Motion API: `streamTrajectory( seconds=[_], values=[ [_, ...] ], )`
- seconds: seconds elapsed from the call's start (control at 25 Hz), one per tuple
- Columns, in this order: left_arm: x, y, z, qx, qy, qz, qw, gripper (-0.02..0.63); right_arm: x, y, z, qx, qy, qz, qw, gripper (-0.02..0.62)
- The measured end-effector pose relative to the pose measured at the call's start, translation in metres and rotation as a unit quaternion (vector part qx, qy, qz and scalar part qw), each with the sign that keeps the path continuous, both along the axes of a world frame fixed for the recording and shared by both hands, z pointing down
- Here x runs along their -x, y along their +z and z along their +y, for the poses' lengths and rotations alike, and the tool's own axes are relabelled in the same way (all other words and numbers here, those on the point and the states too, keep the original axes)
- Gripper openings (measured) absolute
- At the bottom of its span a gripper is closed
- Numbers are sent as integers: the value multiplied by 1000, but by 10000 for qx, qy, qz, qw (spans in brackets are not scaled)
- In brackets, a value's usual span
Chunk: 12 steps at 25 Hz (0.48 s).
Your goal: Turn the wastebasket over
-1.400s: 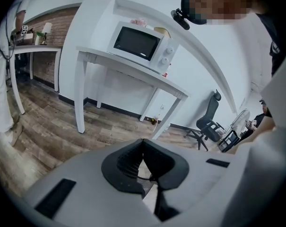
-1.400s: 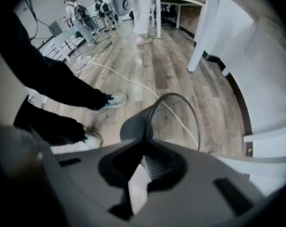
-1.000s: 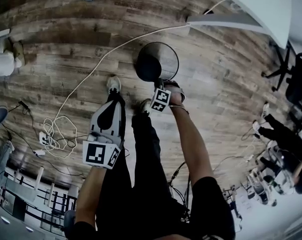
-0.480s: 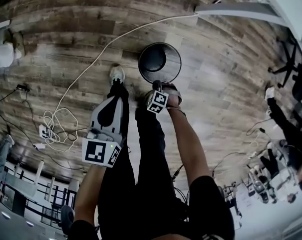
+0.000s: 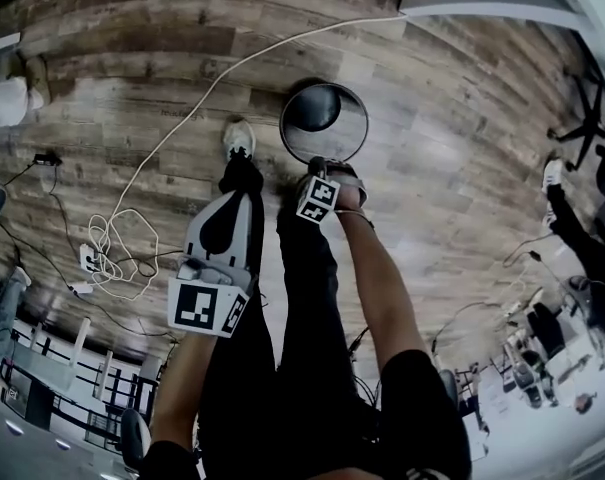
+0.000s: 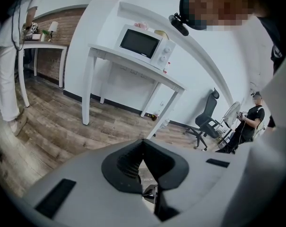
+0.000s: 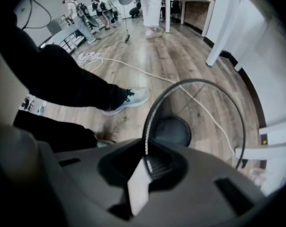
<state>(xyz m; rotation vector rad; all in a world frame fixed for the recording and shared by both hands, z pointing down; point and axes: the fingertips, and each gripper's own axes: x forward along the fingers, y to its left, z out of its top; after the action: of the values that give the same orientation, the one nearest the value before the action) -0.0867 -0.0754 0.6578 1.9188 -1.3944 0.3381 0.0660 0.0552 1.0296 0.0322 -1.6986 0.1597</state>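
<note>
The black wire-mesh wastebasket [image 5: 314,114] stands on the wood floor with its round mouth facing up, just ahead of the person's feet. My right gripper [image 5: 318,164] points straight down at its near edge. In the right gripper view the thin rim [image 7: 150,109] runs into the gap of my right gripper [image 7: 146,156], whose jaws are closed on it and starting to open. The basket's dark bottom [image 7: 171,132] shows beyond. My left gripper [image 5: 238,190] hangs to the left of the basket, apart from it. Seen in its own view, the left gripper [image 6: 143,144] is shut on nothing.
A white cable [image 5: 187,120] crosses the floor to a coil and power strip [image 5: 104,259] at the left. The person's shoe [image 5: 239,139] is beside the basket. A white table beam [image 5: 482,6] lies beyond, an office chair [image 5: 594,118] right. A microwave [image 6: 143,43] sits on a white table.
The basket was tilted with its side wall showing; now its mouth faces straight up. The right gripper came down with its rim. The left gripper shifted slightly.
</note>
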Motion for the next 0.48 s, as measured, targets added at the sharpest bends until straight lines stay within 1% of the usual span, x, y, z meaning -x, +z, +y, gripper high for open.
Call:
streamTrajectory(
  seconds=[0.24,0.4,0.48],
  values=[
    [3,-3,8,-83,-107,97,9999,34,-1,3,3,-74,198,-86,9997,54],
    [2,-9,10,-149,-118,58,9998,34,0,2,5,29,367,-113,9993,55],
    [0,-17,10,-208,-122,74,9997,34,-1,-4,3,13,399,-114,9991,76]
  ],
)
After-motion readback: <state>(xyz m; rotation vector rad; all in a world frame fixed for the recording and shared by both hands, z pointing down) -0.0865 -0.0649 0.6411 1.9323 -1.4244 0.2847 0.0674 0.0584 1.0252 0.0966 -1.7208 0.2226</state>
